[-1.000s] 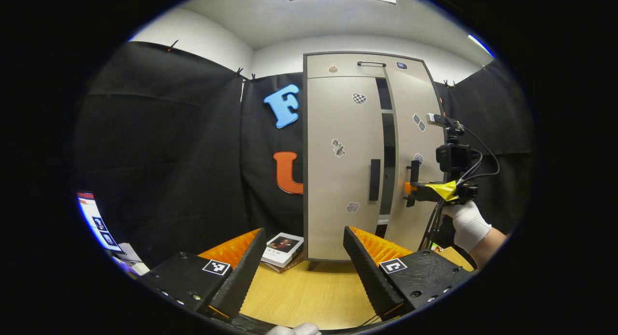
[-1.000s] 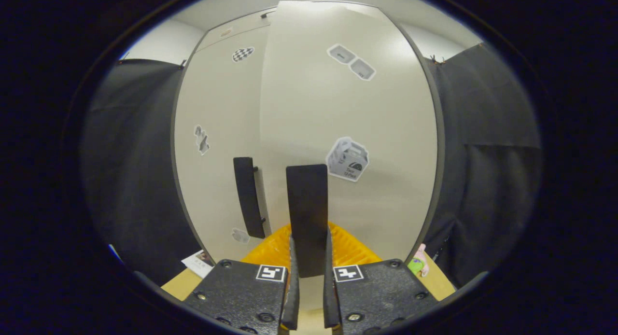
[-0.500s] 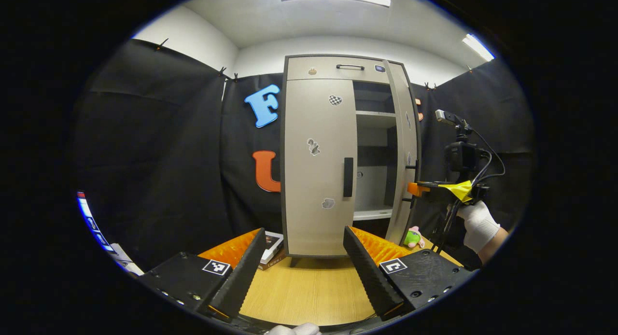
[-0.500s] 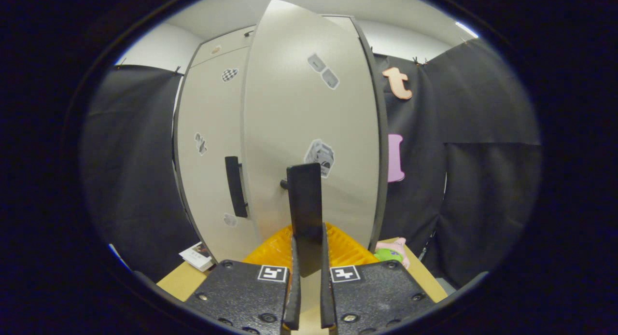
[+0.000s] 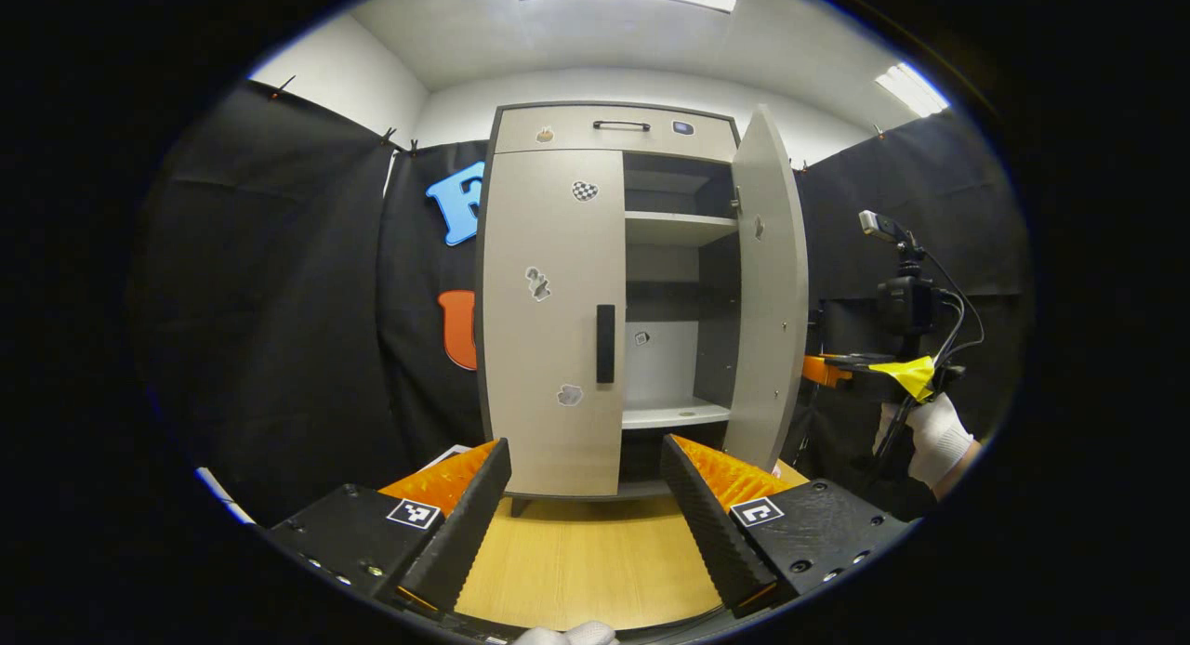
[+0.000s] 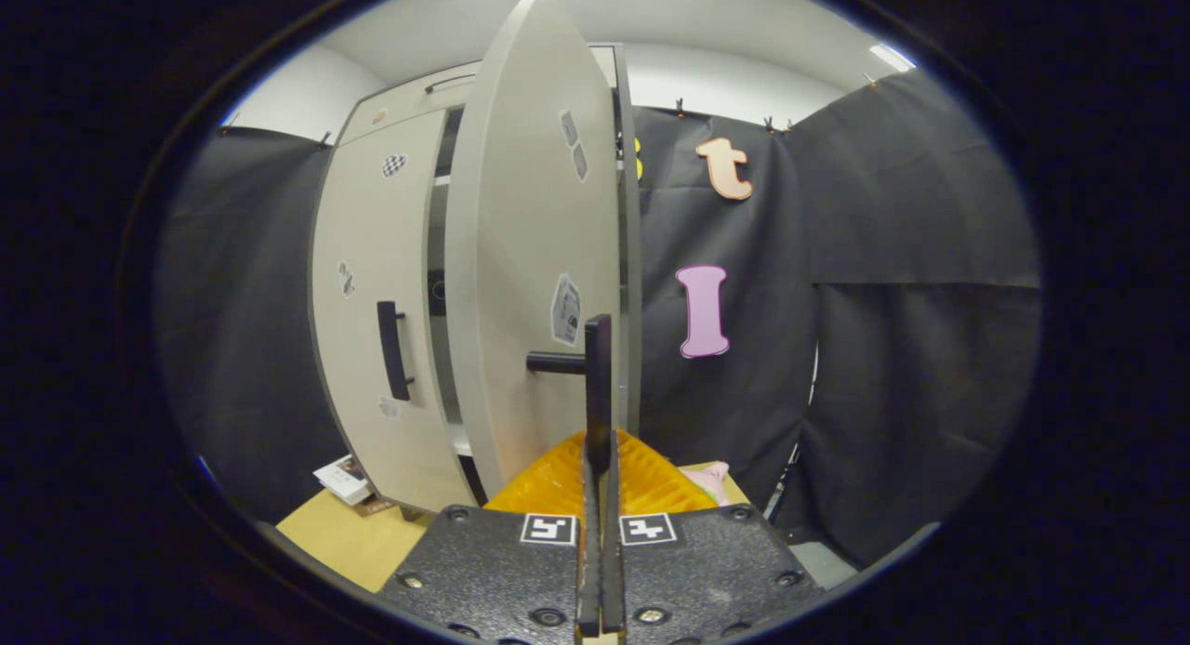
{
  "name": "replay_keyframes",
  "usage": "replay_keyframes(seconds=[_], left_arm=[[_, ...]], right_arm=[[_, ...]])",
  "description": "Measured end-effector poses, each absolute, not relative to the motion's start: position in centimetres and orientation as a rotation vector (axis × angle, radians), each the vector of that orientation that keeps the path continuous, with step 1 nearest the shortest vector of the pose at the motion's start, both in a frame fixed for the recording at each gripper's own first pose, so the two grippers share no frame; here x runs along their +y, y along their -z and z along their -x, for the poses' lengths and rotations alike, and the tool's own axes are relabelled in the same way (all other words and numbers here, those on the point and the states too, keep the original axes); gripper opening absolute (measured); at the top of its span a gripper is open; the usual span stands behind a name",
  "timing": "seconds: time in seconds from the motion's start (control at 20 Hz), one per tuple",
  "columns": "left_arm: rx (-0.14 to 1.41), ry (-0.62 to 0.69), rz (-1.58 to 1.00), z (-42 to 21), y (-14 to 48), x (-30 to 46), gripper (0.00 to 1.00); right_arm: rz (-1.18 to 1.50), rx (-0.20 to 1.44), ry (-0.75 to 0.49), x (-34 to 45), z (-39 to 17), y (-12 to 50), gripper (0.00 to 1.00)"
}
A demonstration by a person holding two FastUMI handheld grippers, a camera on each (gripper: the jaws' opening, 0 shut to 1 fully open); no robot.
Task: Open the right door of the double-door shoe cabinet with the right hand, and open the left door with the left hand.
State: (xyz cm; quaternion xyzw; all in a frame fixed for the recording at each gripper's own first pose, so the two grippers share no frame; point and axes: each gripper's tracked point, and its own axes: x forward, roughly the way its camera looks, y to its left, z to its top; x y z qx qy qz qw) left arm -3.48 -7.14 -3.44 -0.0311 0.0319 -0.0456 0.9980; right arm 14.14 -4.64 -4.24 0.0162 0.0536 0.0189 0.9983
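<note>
Cabinet (image 5: pixel 558 129) stands at the far side of the wooden tabletop (image 5: pixel 586 561), against the black cloth wall, with its two tall doors below a top drawer. The right door (image 5: pixel 767 292) is swung well out on its right-hand hinges, so the shelves (image 5: pixel 674 227) inside lie open to sight and look bare. The left door (image 5: pixel 548 320) lies flat and closed, its upright black left handle (image 5: pixel 605 344) near the inner edge, which is where a pull gets the most leverage against hinges on the far-left side.

In the right gripper view, the right gripper (image 6: pixel 598 459) has its jaws closed on the right door's handle (image 6: pixel 597 385), the bar held edge-on between both fingers; gripping it there lets the hand carry the door round its arc. From the left gripper view that gripper sits just beyond the open door's edge, with a white-gloved hand (image 5: pixel 934 436) under it.

The left gripper (image 5: pixel 586 482) hangs low over the near tabletop with its jaws wide and nothing between them, well apart from the left door. That spread suits the job ahead: the fingers are already parted enough to slip either side of the left handle. By my reading the right half of the task is nearly or fully done, and the left door's opening is not yet begun.

A book (image 6: pixel 346 478) lies on the tabletop by the cabinet's left foot, and a small pink soft toy (image 6: pixel 711 478) to the right.
</note>
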Motion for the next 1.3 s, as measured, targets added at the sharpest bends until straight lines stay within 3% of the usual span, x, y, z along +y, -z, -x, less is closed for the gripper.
replay_keyframes(seconds=[0.45, 1.3], left_arm=[[0.055, 0.056, 0.061, 3.7, 2.6, -11.0, 0.97], [0.057, 0.037, 0.047, 2.6, 2.7, -9.4, 0.98]], right_arm=[[-0.061, 0.117, -0.065, -9.1, -14.7, 4.0, 0.04], [-0.038, 0.095, -0.036, -9.9, -14.3, 3.7, 0.07]])
